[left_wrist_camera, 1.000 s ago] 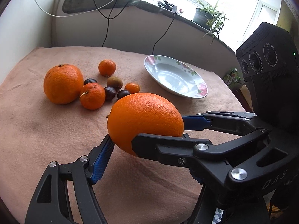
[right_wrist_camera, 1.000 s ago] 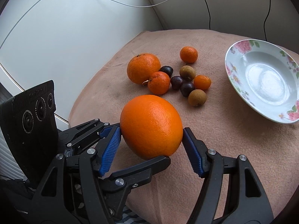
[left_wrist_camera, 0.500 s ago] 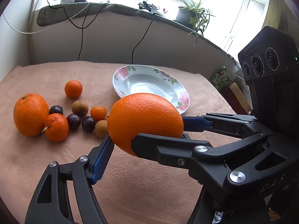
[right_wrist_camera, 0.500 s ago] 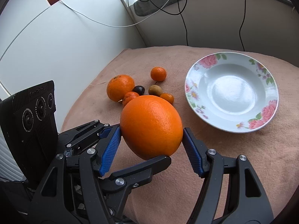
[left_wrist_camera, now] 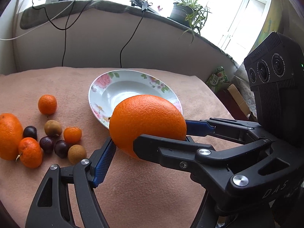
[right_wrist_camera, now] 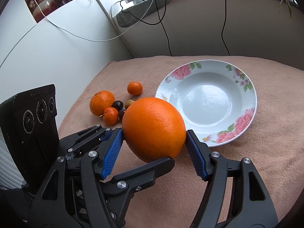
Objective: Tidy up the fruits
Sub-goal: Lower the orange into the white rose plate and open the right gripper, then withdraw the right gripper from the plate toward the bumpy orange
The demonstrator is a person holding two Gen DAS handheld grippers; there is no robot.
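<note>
A large orange (left_wrist_camera: 146, 114) (right_wrist_camera: 152, 117) hangs above the pink cloth, just in front of the near rim of a white flowered plate (left_wrist_camera: 98, 87) (right_wrist_camera: 247, 98), whose bowl holds nothing. My left gripper (left_wrist_camera: 150, 142) and my right gripper (right_wrist_camera: 154, 133) are both shut on this orange, crossing each other, blue pads pressed on its sides. The right gripper's frame hides the left gripper's right finger in the left wrist view. To the plate's left lies a pile: another big orange (right_wrist_camera: 101, 102), small tangerines (left_wrist_camera: 47, 104), dark plums (left_wrist_camera: 47, 144) and brownish round fruits (left_wrist_camera: 77, 153).
The cloth-covered table (left_wrist_camera: 133, 190) ends at a wall and a windowsill with dangling cables (left_wrist_camera: 131, 38) and a potted plant (left_wrist_camera: 182, 11). A white panel (right_wrist_camera: 47, 57) stands on the left side. Boxes sit beyond the table's right edge (left_wrist_camera: 235, 95).
Both grippers have carried the orange sideways away from the fruit pile toward the plate, which now sits just behind it. Both grips are unchanged.
</note>
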